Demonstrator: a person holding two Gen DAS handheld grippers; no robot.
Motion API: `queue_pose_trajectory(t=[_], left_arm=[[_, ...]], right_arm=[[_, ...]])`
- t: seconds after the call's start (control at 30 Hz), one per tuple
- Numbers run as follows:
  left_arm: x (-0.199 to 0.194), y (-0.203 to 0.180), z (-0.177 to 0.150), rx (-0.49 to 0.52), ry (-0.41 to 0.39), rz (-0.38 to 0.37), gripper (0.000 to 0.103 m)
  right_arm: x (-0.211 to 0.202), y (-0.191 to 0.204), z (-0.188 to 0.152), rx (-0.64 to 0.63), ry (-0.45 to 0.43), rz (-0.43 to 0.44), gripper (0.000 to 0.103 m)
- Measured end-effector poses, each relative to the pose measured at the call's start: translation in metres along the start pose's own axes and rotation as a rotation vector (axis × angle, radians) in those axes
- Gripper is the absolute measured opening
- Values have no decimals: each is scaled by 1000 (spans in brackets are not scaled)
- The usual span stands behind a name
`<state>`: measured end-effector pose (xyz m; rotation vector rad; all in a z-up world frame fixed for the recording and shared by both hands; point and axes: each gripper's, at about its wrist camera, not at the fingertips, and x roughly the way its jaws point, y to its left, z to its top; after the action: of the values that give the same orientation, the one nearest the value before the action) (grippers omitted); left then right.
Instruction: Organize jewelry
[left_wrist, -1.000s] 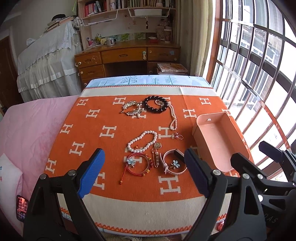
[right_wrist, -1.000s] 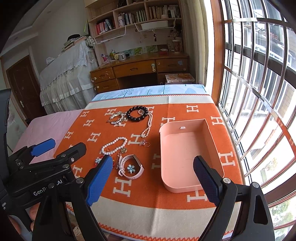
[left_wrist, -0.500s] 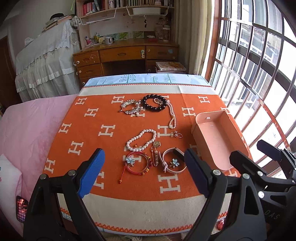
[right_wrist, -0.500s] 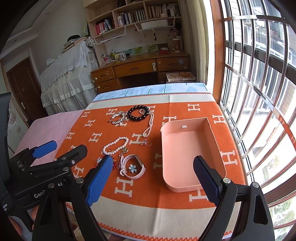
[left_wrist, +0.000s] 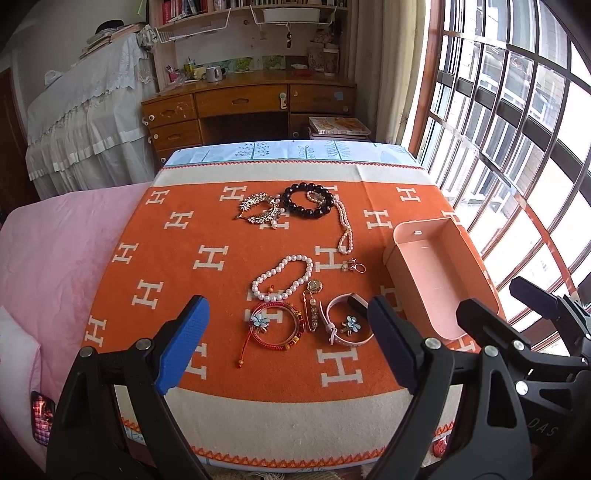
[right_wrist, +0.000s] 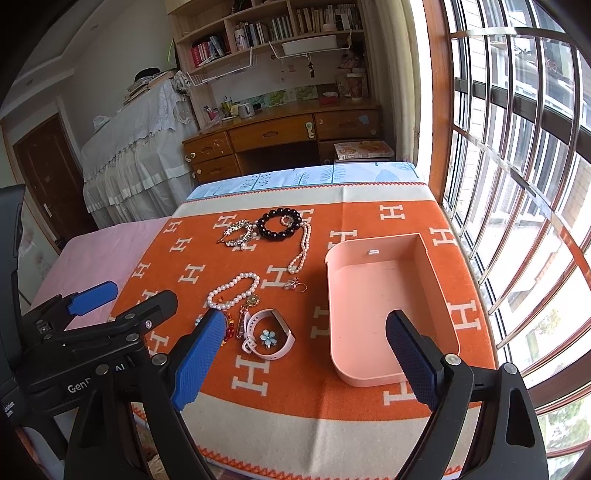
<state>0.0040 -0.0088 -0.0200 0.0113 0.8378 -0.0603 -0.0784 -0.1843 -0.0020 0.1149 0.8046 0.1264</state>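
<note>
Jewelry lies spread on an orange blanket (left_wrist: 207, 295). Nearest are a red bangle (left_wrist: 276, 325) with a blue flower and a pink wristband (left_wrist: 345, 325) (right_wrist: 269, 334). Behind them lie a white pearl bracelet (left_wrist: 282, 277) (right_wrist: 232, 290), a gold safety pin (left_wrist: 313, 306), a small ring (left_wrist: 354, 266), a pink pearl strand (left_wrist: 345, 229), a black bead bracelet (left_wrist: 308, 201) (right_wrist: 279, 223) and a silver brooch (left_wrist: 258, 210) (right_wrist: 237, 234). An empty pink tray (left_wrist: 439, 273) (right_wrist: 380, 302) sits at the right. My left gripper (left_wrist: 288, 347) hangs open above the near jewelry. My right gripper (right_wrist: 306, 362) hangs open, its right finger over the tray.
A wooden desk (left_wrist: 251, 99) with drawers and bookshelves stands beyond the table. A barred window (left_wrist: 517, 129) runs along the right side. A pink bedcover (left_wrist: 55, 258) lies to the left. A cloth-covered piece of furniture (left_wrist: 92, 122) stands at the back left.
Both grippers have tilted slightly, so the table sits a little lower and closer in each view. Both stay open; no jewelry has moved.
</note>
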Motion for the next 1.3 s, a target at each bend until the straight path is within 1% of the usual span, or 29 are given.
queue_pose_trajectory(t=[0.1,0.23,0.3,0.4,0.53,0.63,0.67,0.73,0.8,0.87,0.93,0.97,1.0,1.03,1.07,1.1,1.13,1.2,1.3], left_arm=[[6,4,4,-6,14,-20,86],[20,7,15,19,62,-48,86],[27,11,22,22,83,-85,86],[34,19,39,33,63,-103,86],[48,33,71,40,53,-96,86],[71,44,98,47,70,-37,86],[80,47,107,49,77,-26,86],[102,55,122,51,105,-15,86],[128,63,135,44,145,-36,86],[157,72,147,35,176,-33,86],[187,81,154,19,203,-26,84],[202,86,157,5,223,-26,79],[218,91,159,-11,245,-33,73],[233,94,160,-24,272,-39,70],[247,98,160,-36,294,-41,65],[259,100,159,-38,310,-42,62],[270,102,157,-30,327,-35,62],[285,106,153,-29,347,-15,59],[292,112,148,-39,346,-48,59]], right_arm=[[7,-2,7,7,6,16,90],[21,0,17,14,24,35,90],[31,0,27,22,47,57,85],[47,0,46,19,71,85,79],[65,-5,85,-8,74,79,76],[87,-4,115,-29,74,69,71],[97,-6,127,-25,87,65,69],[122,-7,149,-14,118,84,66],[150,-10,171,-7,151,97,61],[183,-10,190,-2,183,94,59],[221,-11,204,7,233,101,57],[240,-12,210,19,257,103,55],[258,-12,214,24,284,105,55],[277,-8,212,18,304,103,55],[294,-6,212,17,324,91,53],[310,-2,209,12,341,76,53],[326,0,210,3,362,66,52],[352,3,209,-3,389,42,48],[379,2,208,-20,415,23,45]])
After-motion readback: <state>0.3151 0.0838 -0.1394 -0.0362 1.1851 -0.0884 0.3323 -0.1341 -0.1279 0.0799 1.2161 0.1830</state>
